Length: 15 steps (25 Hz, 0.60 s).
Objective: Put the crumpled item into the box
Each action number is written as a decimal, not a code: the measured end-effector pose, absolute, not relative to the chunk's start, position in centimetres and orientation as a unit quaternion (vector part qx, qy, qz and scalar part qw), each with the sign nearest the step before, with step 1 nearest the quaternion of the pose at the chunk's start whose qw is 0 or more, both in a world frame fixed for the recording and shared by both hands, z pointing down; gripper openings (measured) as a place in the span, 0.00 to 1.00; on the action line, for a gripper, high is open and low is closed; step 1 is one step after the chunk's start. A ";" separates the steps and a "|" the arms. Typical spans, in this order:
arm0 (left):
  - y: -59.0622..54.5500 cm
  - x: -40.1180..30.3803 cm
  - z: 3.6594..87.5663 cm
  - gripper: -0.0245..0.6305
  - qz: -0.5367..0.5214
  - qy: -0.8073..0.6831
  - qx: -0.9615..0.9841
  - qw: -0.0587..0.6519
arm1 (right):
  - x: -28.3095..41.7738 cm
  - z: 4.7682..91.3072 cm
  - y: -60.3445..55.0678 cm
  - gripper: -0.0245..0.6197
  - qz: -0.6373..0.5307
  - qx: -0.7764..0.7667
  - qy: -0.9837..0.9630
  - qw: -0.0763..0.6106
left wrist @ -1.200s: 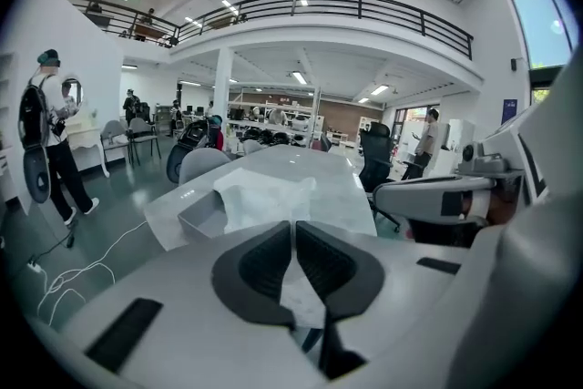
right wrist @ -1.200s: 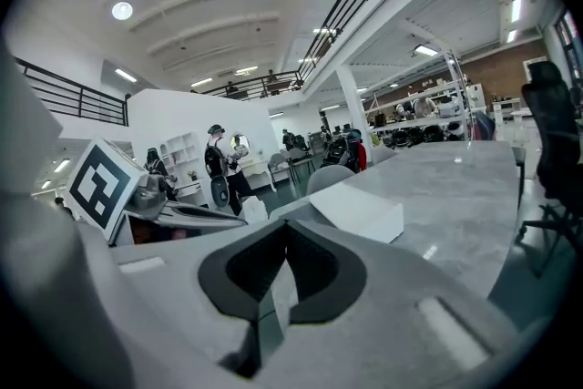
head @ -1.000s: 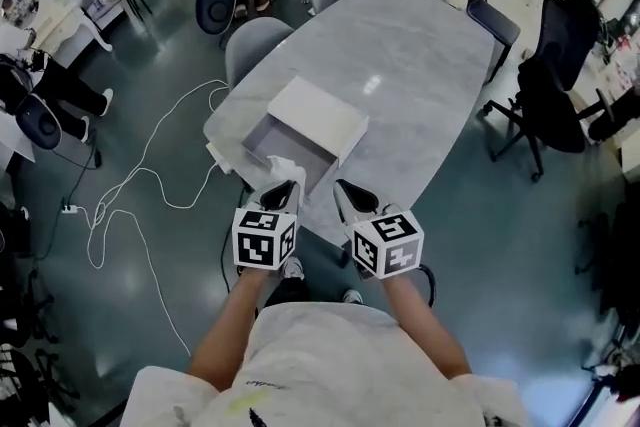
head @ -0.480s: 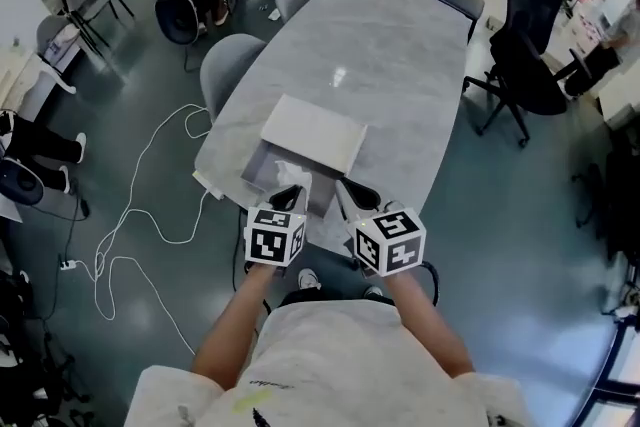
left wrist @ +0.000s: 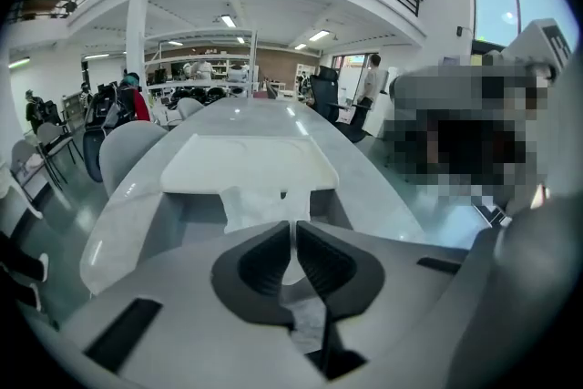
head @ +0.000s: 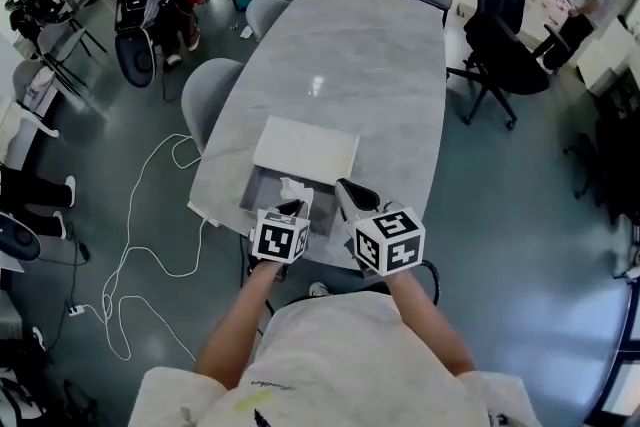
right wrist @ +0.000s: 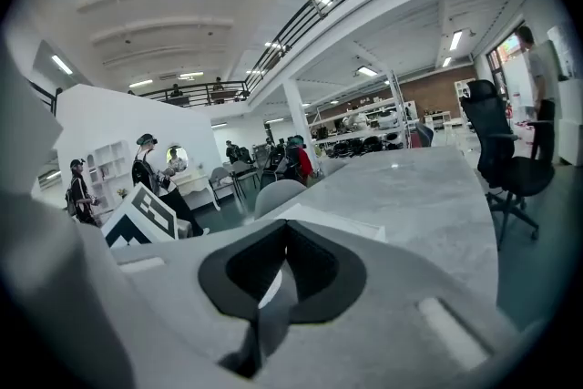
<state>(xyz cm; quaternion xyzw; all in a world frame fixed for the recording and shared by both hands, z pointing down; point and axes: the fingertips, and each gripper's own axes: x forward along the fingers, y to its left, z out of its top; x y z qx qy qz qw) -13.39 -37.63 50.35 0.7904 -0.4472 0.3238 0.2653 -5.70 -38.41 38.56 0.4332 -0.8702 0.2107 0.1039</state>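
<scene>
A white box (head: 262, 202) stands open near the table's near edge, its flat white lid (head: 305, 147) resting across its far half. My left gripper (head: 292, 208) is shut on a crumpled white item (head: 294, 188), holding it over the box's near right part. In the left gripper view the crumpled item (left wrist: 260, 205) sticks up past the closed left gripper (left wrist: 293, 225), with the lid (left wrist: 250, 164) behind it. My right gripper (head: 350, 194) hovers just right of the box. The right gripper (right wrist: 285, 228) is shut with nothing in it.
The long grey marble table (head: 375, 65) stretches away from me. Grey chairs (head: 208, 90) stand along its left side and black office chairs (head: 500, 55) to its right. A white cable (head: 150, 215) lies on the floor at left. People sit and stand at the room's far edges.
The head view has swung, so the table now runs straight up the frame. Both grippers keep their places by the box, the left one still shut on the crumpled item.
</scene>
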 end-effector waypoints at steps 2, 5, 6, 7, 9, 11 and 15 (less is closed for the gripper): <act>-37.9 -13.6 51.0 0.07 0.340 -0.441 0.787 0.264 | -5.9 38.6 -38.9 0.05 0.211 0.436 -0.869 0.102; -38.5 -13.3 51.7 0.07 0.352 -0.435 0.786 0.262 | -6.0 39.0 -39.4 0.05 0.213 0.437 -0.868 0.100; -38.6 -13.3 52.1 0.07 0.355 -0.431 0.786 0.264 | -6.1 39.2 -39.6 0.05 0.214 0.438 -0.867 0.100; -38.8 -13.4 52.5 0.07 0.358 -0.428 0.786 0.265 | -6.3 39.3 -39.8 0.05 0.215 0.438 -0.867 0.100; -39.1 -13.7 53.0 0.07 0.365 -0.423 0.785 0.267 | -6.6 39.4 -40.2 0.05 0.216 0.440 -0.866 0.099; -39.1 -13.9 53.5 0.07 0.371 -0.418 0.784 0.271 | -6.8 39.4 -40.5 0.05 0.217 0.442 -0.865 0.097; -39.1 -13.9 53.9 0.07 0.380 -0.411 0.784 0.268 | -6.8 39.5 -40.9 0.05 0.218 0.446 -0.863 0.095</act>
